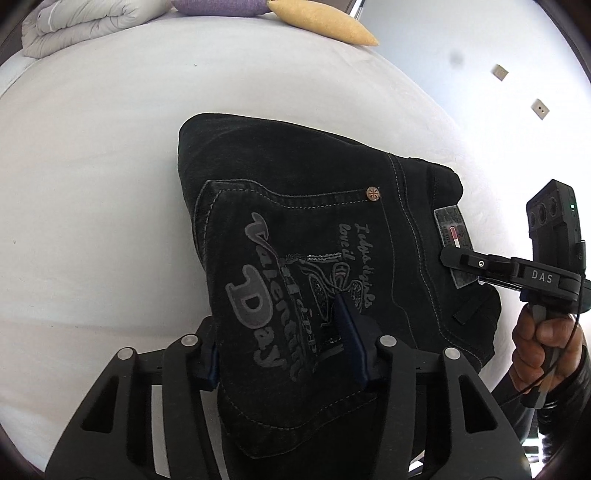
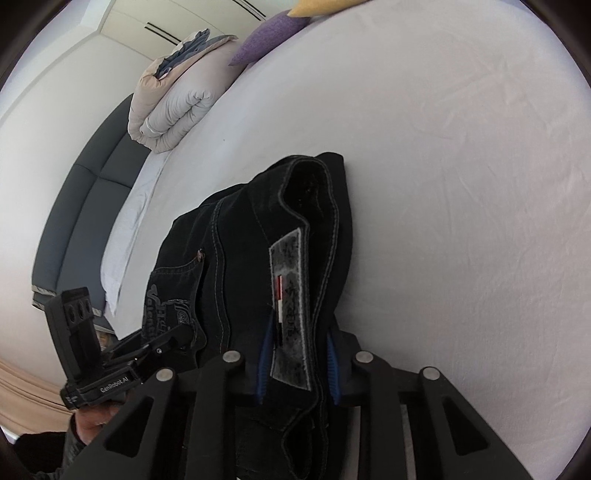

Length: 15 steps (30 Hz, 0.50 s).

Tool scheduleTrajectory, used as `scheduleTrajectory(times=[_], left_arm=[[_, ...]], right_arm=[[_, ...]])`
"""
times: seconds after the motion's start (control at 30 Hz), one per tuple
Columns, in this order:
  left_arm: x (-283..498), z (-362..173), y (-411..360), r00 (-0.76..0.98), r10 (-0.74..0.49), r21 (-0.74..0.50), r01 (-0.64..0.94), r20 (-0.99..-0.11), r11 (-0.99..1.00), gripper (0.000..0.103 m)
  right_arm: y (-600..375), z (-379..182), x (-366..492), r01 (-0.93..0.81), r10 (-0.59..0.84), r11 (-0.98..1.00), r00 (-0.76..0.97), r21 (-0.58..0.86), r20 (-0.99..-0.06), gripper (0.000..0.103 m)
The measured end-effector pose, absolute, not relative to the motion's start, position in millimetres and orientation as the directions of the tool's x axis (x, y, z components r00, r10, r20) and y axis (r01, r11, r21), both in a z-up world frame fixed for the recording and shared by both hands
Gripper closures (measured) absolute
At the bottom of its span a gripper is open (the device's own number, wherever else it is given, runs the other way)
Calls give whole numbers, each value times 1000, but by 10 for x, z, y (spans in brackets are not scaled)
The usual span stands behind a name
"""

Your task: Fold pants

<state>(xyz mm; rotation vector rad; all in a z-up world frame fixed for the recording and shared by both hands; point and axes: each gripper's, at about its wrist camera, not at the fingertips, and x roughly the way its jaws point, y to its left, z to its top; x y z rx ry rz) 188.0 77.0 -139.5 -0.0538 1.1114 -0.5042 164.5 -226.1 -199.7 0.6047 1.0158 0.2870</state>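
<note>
Black jeans lie folded on a white bed sheet, back pocket up with grey printed lettering. My left gripper straddles the near pocket edge, one pad under the fold and one on top, clamped on the denim. My right gripper has its blue pads pressed on either side of the waistband, by the grey label. In the left wrist view, the right gripper bites the waistband at the label, with a hand on its handle. The right wrist view shows the jeans and the left gripper on the pocket side.
A rolled duvet, a purple pillow and a yellow pillow sit at the bed's far end. A grey padded headboard runs beside the bed. White sheet spreads all round the jeans.
</note>
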Motion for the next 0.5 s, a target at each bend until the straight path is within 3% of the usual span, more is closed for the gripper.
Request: scheduleTrajectory(times=[0.07, 0.27, 0.5], left_arm=[[1921, -1369, 856, 353, -408, -281, 357, -842, 891, 65], [1872, -1293, 843, 365, -402, -264, 372, -840, 890, 77], [1814, -1164, 845, 389, -397, -252, 373, -831, 893, 83]], right_arm=[[-2218, -1951, 1620, 39, 461, 829, 519, 558, -720, 78], [-2076, -1770, 1530, -2, 375, 892, 563, 452, -736, 82], [-1993, -1532, 1424, -53, 364, 904, 614, 424, -700, 83]])
